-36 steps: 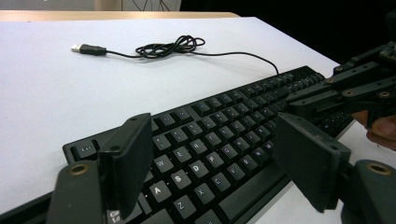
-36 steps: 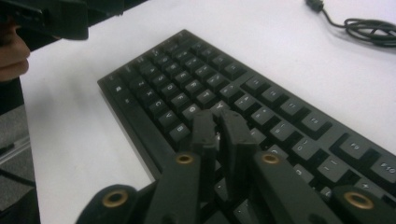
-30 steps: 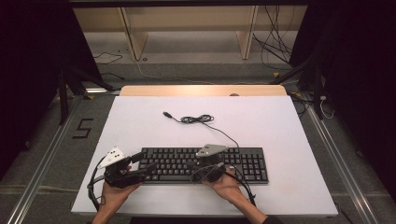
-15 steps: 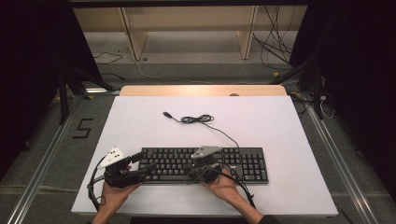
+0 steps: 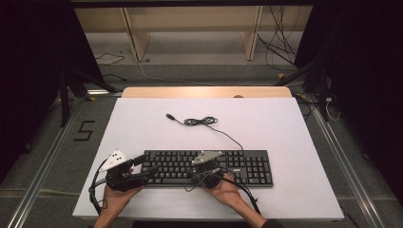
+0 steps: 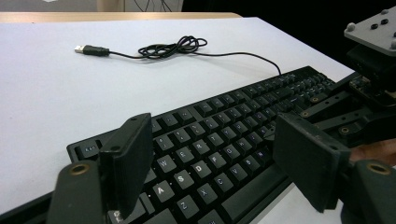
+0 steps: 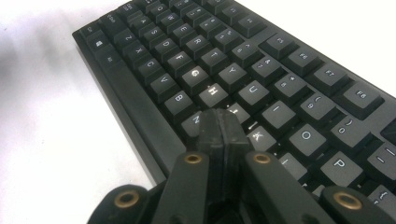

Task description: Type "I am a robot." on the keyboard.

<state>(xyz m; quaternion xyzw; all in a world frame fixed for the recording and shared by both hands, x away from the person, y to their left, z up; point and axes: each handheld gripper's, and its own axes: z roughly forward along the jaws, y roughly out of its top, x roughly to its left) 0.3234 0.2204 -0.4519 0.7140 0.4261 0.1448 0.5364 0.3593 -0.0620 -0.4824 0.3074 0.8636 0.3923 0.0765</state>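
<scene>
One dim room around the work: black drapes left and right, grey floor with rails and a taped "5" (image 5: 84,130), pale wooden shelving legs (image 5: 134,35) at the back, loose cables on the floor. White table (image 5: 285,142) in the middle, matte, wooden strip along its far edge, lit evenly from above.

Black keyboard (image 5: 247,164) lying flat near the table's front edge, long axis running left to right across the table, parallel to that edge. Key legends upright toward the person; number pad at the right end. Thin black cable (image 5: 228,135) leaving the keyboard's back edge, running up and left to a small coil (image 5: 199,121), ending in a USB plug (image 5: 169,116) pointing left and away. Same coil (image 6: 173,46) and plug (image 6: 91,49) seen beyond the keys in the left gripper view.

Left gripper (image 5: 145,167) at the keyboard's left end, held in the left hand (image 5: 116,195), jaws spread wide apart, over the left letter keys; in the left gripper view (image 6: 212,163) the A, S, D rows sit between the two pads, nothing clamped. Contact with the keys not clear.

Right gripper (image 5: 205,172) over the middle of the keyboard, right hand (image 5: 227,190) behind it, grey plate on top. In the right gripper view (image 7: 220,122) jaws pressed together, tip down among the letter keys next to H and K, right on the keycaps; whether it presses one not certain.
</scene>
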